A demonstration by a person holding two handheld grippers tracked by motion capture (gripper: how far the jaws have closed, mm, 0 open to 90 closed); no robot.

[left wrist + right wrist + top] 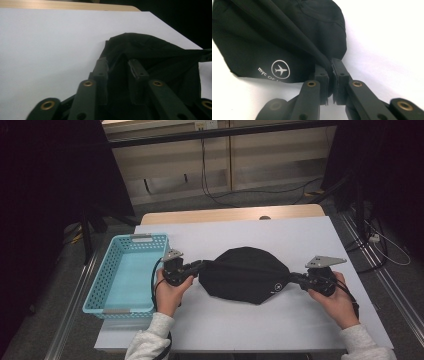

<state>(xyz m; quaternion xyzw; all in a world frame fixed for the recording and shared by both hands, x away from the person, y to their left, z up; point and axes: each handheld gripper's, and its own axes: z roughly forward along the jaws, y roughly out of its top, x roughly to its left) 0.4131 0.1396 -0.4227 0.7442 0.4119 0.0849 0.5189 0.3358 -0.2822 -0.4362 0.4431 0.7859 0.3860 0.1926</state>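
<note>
The black fabric pouch (pixel 246 275) lies mid-table on the white sheet (pixel 280 232), its long axis running left to right between the two grippers. To its left stands the light-blue basket (pixel 125 272). The left gripper (pixel 202 264) sits at the pouch's left corner; its jaws stand slightly apart with cloth between them, pads not pressing. The right gripper (pixel 331 65) is clenched on the right corner, cloth pinched taut. Any carry toward the basket likely needs the left jaws closed first.

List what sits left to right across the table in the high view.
Blue basket → left gripper → black cloth → right gripper.
</note>
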